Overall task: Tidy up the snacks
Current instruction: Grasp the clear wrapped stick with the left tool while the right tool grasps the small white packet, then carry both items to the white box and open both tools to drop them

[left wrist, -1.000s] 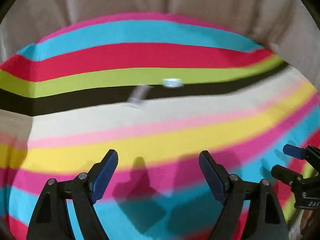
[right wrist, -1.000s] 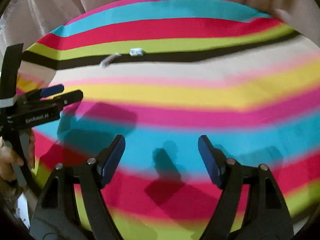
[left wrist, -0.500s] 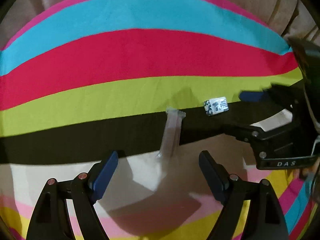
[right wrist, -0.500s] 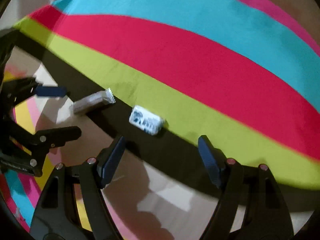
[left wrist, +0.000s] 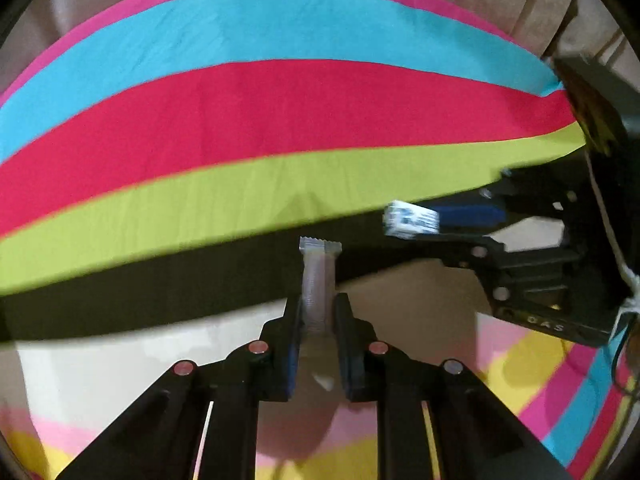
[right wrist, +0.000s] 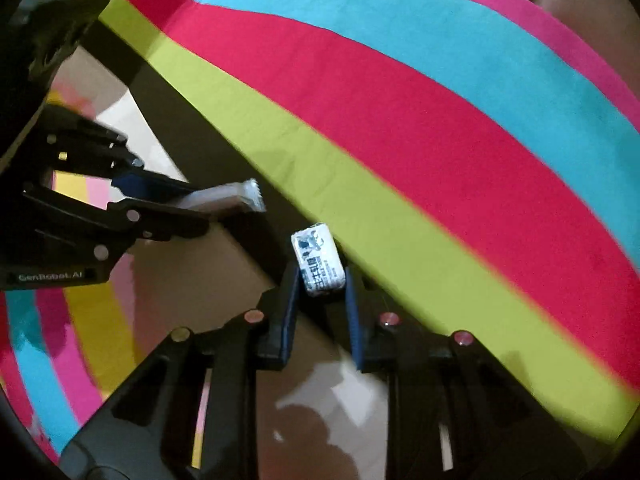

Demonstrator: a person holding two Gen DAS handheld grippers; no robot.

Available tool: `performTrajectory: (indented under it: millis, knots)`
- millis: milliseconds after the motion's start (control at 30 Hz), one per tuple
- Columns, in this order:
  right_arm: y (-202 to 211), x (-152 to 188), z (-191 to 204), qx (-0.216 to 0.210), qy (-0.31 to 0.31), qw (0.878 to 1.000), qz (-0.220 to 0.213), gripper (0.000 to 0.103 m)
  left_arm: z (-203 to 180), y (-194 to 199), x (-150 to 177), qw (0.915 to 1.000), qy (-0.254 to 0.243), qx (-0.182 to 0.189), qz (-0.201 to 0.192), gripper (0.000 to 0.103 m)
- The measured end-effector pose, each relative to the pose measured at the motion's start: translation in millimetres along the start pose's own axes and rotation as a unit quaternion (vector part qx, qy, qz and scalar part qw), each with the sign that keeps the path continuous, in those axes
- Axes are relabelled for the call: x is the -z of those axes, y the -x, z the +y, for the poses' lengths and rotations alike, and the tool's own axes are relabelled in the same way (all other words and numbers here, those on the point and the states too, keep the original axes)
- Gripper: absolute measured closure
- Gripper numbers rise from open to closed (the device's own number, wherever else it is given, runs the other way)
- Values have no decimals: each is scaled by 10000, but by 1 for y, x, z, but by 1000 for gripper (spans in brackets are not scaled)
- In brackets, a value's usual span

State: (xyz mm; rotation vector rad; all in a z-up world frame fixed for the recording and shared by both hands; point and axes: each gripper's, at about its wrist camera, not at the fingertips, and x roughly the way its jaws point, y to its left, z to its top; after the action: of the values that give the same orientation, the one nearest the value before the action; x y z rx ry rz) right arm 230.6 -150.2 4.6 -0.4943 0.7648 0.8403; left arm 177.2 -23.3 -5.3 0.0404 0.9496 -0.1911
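Bright, even light; soft shadows, slight blur, fisheye-bent edges.

The striped cloth runs in broad bands: magenta, turquoise, red, lime green, black and cream, then pale pink, yellow, magenta and turquoise again. The long snack stick has a silvery grey wrapper with a crimped end. The small snack packet is white with blue and dark print. The left tool and the right tool are both black with dark blue pads.
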Motion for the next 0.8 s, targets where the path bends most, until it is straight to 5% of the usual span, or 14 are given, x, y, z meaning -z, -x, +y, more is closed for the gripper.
performTrajectory:
  millis: [333,567,800]
  knots:
    - [109,113,71,161,-1965,9804,-43,78,-22,96,95,9982,312,-264,-437,86]
    - [225,135,138,593,-2520,9571,-1303,78,-55,209,140,9823,502,-719,-1654,86]
    - [353,134,196,1110,-2201,9370,-2476,78,-79,315,164,9567,439,-787,-2766,86]
